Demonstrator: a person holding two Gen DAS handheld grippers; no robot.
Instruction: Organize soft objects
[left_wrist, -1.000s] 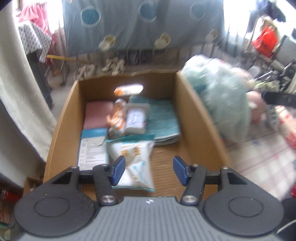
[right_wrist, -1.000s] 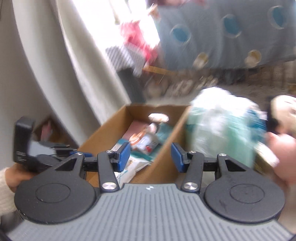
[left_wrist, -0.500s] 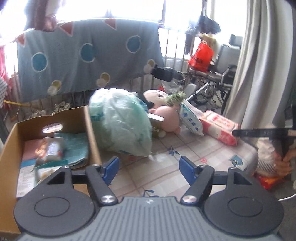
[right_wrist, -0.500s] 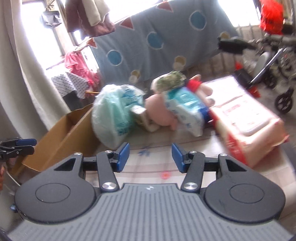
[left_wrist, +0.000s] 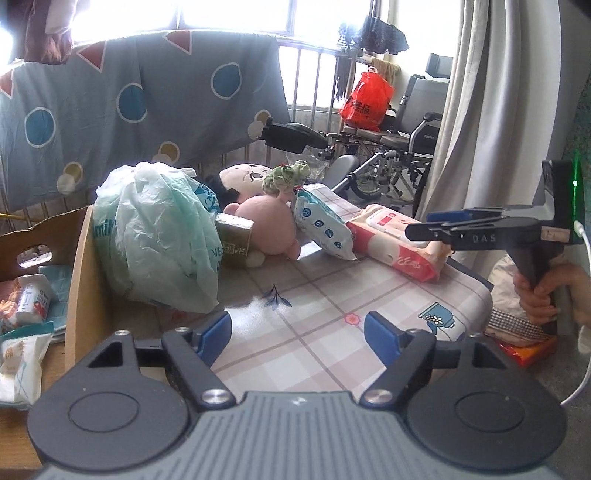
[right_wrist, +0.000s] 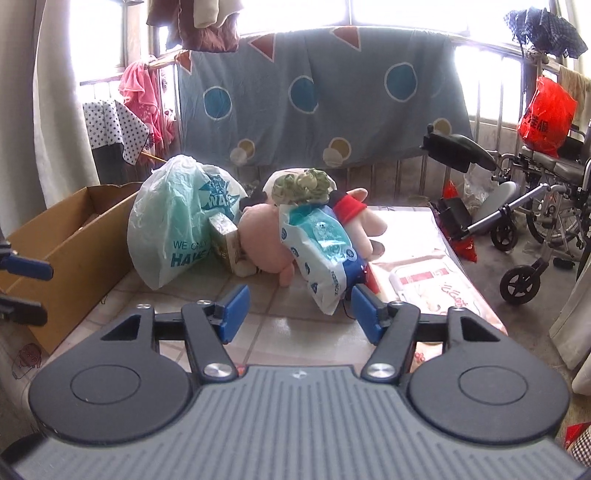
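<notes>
Both claws (left_wrist: 297, 334) (right_wrist: 299, 312) wider (nothing between).

The left gripper (left_wrist: 297, 334) hangs over the checked tablecloth (left_wrist: 317, 295), its jaws just widened with nothing between them. Ahead lie a green plastic bag (left_wrist: 162, 236), a pink plush toy (left_wrist: 267, 227) and wipes packs (left_wrist: 395, 240). A cardboard box (left_wrist: 79, 277) stands at left.

Left wrist view looked forward and slightly down from low over the worktop (left_wrist: 317, 295), beside the box (left_wrist: 79, 280). Right wrist view faced likewise from the worktop's near edge. Both shared the bag (left_wrist: 162, 236), plush (right_wrist: 266, 240) and blanket (right_wrist: 317, 96).
</notes>
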